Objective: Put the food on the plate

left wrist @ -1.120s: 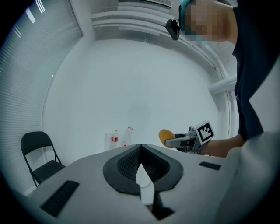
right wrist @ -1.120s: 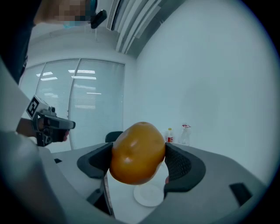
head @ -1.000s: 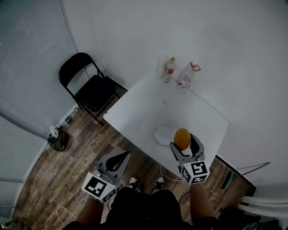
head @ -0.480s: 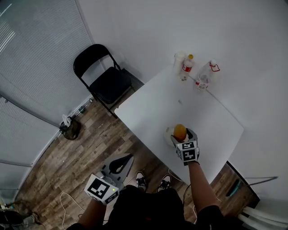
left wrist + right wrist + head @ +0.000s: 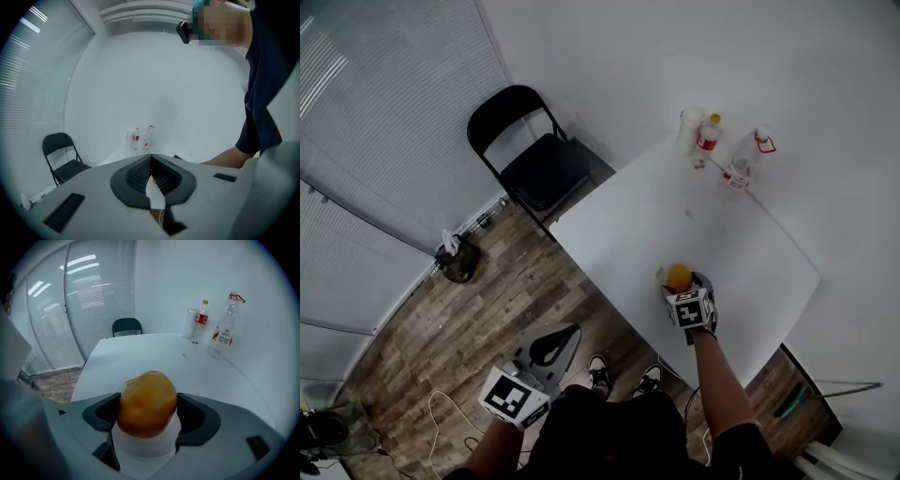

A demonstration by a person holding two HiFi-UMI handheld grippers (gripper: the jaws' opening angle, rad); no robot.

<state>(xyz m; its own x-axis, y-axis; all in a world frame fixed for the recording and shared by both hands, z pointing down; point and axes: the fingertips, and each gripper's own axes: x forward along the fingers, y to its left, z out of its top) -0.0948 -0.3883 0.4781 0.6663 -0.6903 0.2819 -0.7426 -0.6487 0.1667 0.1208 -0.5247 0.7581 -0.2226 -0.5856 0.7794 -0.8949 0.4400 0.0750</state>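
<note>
An orange, rounded piece of food (image 5: pixel 147 401) sits between the jaws of my right gripper (image 5: pixel 146 412), which is shut on it. Right under it lies a white plate (image 5: pixel 140 448), with a small yellow scrap just beyond its rim. In the head view the food (image 5: pixel 678 276) and right gripper (image 5: pixel 681 284) hover over the plate (image 5: pixel 660 278) near the white table's (image 5: pixel 750 262) front edge. My left gripper (image 5: pixel 549 345) hangs low off the table's left side over the wooden floor. Its pads (image 5: pixel 140 174) meet with nothing between them.
At the table's far corner stand a white cup (image 5: pixel 689 126), a red-labelled bottle (image 5: pixel 706 138) and a clear bottle (image 5: pixel 740 169). A black folding chair (image 5: pixel 534 159) stands left of the table. A dark bag (image 5: pixel 457 261) lies on the floor by the blinds.
My right gripper has carried the food forward and down over the plate. The left gripper has hardly moved, and the head view has shifted a little.
</note>
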